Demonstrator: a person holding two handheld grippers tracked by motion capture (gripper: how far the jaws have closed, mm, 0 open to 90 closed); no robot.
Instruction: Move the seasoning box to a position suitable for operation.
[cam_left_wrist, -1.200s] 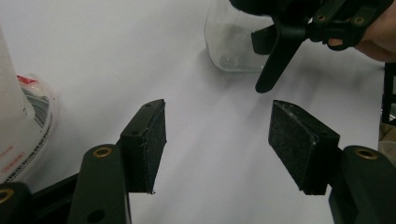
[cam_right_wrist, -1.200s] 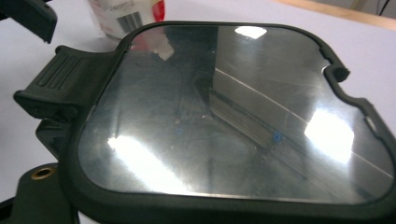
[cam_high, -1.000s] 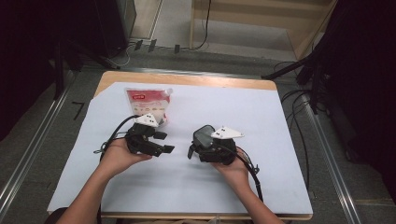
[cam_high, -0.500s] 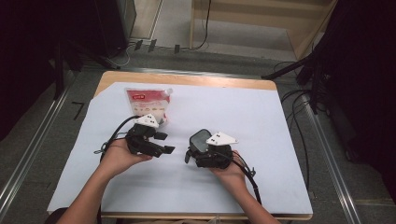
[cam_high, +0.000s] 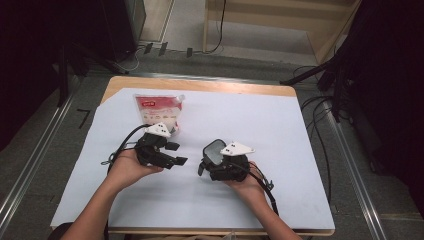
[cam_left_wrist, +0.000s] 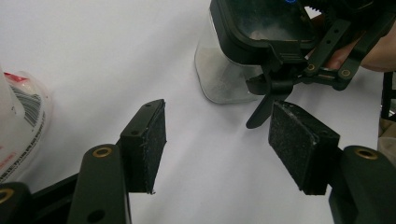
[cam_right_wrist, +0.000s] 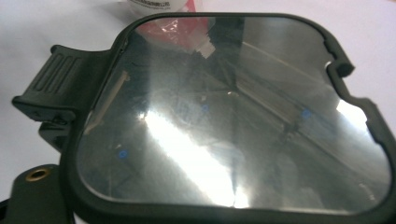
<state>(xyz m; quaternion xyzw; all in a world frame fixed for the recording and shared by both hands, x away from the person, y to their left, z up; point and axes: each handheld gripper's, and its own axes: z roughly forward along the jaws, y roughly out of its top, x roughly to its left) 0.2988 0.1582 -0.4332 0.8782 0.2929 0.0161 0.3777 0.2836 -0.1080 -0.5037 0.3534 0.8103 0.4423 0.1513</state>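
High view: since a second ago the right gripper (cam_high: 212, 159) has slid slightly toward the table's near edge, gripping a clear container with a dark-framed lid (cam_high: 214, 151), lid tilted toward the left gripper (cam_high: 176, 154). Left gripper view: jaws apart, empty; container (cam_left_wrist: 233, 70) near its right pad. Right gripper view: lid (cam_right_wrist: 233, 112) faces the camera.

Wooden worktop (cam_high: 200, 85), covered w/ white sheet (cam_high: 280, 130) over most of top. Red-and-white pouch (cam_high: 157, 110) lies flat on sheet, far-left area, near the far edge.
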